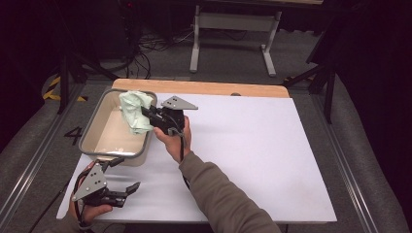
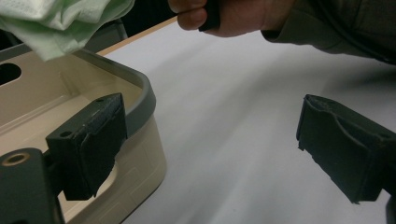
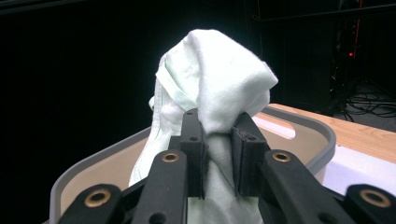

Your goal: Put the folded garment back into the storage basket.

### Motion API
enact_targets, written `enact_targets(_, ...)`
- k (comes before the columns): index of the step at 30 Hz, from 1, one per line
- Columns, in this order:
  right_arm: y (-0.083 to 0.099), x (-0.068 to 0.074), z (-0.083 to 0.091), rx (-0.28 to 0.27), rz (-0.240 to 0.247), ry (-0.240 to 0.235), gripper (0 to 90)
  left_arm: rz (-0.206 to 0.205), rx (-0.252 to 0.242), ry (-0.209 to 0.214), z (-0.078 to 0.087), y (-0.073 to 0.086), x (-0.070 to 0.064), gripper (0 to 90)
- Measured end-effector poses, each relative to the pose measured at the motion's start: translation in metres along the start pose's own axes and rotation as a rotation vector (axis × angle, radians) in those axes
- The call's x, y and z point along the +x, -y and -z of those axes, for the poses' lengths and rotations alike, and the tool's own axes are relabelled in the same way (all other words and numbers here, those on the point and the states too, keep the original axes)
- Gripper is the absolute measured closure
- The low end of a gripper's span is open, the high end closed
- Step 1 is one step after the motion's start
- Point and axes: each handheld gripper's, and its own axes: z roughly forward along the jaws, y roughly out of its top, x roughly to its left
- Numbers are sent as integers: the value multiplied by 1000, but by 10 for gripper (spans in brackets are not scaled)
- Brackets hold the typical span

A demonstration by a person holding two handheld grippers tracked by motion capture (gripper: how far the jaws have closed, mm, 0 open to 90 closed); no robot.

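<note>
A pale green cloth point(image 1: 134, 112) hangs bunched over the right rim of a beige tub point(image 1: 91, 130) with a grey rim, at the left of the white table. My right gripper point(image 1: 147, 114) is shut on the cloth point(image 3: 216, 84), which is pinched between its two jaws above the tub point(image 3: 306, 140). The left gripper point(image 1: 127, 171) sits near the table's front left corner, open, with one jaw by the tub's near wall point(image 2: 144, 154) and nothing between its jaws. A corner of the cloth point(image 2: 60, 21) shows at the top of the left gripper view.
The white sheet point(image 1: 252, 160) covers the table, with a wooden strip point(image 1: 199, 87) along its far edge. Beyond the table stand a white frame leg point(image 1: 195, 39), loose cables point(image 1: 145, 48) and dark tripod legs point(image 1: 323, 73) on the floor.
</note>
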Motion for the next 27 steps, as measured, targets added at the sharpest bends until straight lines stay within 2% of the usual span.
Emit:
enact_targets(16,12,9,-24,34,0,-9,773,-3,8,5,-2,0,-1,100)
enact_targets(27,20,12,-36,54,-8,10,771,-8,-6,17,0,0,-2,93)
